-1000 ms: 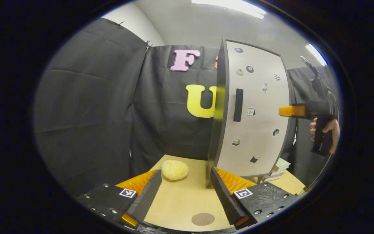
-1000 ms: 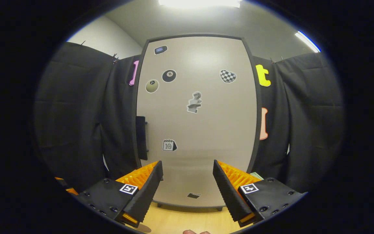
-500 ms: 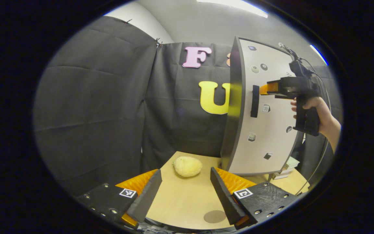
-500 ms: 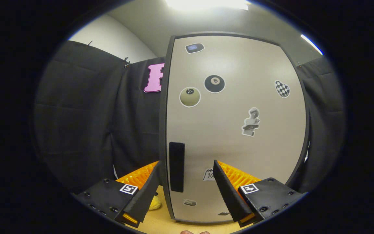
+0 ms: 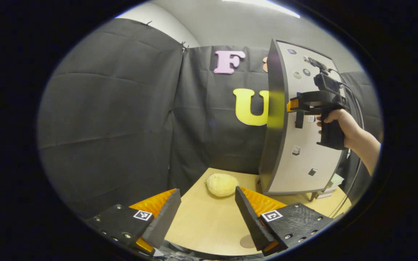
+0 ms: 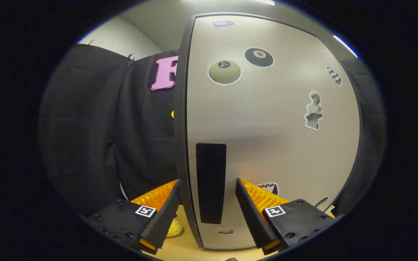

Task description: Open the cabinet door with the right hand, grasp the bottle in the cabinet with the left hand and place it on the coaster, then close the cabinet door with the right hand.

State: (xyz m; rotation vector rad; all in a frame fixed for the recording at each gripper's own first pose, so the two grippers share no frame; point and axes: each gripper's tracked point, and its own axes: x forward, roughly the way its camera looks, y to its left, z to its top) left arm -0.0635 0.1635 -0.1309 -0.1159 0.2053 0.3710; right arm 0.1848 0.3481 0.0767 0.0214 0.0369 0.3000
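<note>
while the cabinet door [image 6: 267, 137] stays closed, right tongs [image 6: 209, 214] straddle its handle [image 6: 210, 181].
both tongs spread apart; left tongs [image 5: 207, 214] hover above the desk [image 5: 209, 221].

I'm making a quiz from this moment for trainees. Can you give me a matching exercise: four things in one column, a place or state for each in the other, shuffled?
Things:
1. tall grey cabinet door
2. black vertical bar handle
3. yellow bumpy lemon-like fruit
4. round brown coaster

Places or states:
A. on the table, left of the cabinet
B. between the right gripper's open fingers
C. closed
D. near the table's front edge, by the left gripper

Pairs: 1-C, 2-B, 3-A, 4-D
</note>
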